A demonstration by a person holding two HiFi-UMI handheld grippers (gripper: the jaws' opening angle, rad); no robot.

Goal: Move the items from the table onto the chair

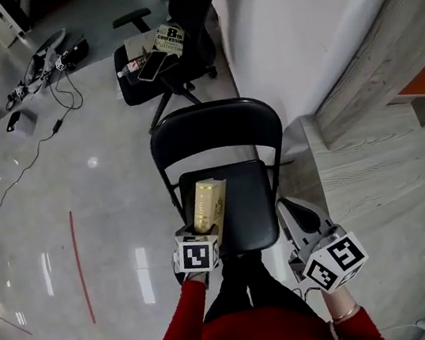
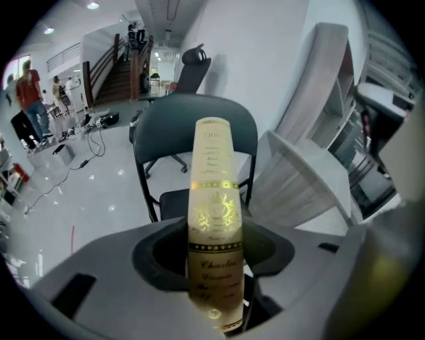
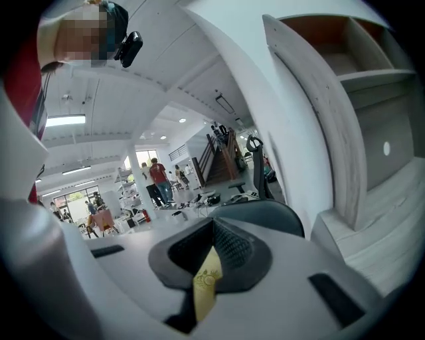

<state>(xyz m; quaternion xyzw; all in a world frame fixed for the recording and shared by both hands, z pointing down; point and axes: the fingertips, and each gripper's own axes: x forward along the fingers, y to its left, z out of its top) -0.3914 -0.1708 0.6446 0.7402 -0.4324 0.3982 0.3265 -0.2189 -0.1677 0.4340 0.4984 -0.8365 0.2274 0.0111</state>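
While left tongs clamp gold box, over chair

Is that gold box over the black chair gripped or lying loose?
Gripped: the left gripper clamps the gold box's near end over the chair seat. Whether it touches the seat, cannot tell.

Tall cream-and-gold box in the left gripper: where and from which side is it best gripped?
Probably best to grip the box near its base, jaws across two flat opposite faces, approaching from the base end as the left gripper does. It is long, slim and straight-sided, so the jaws sit flat.
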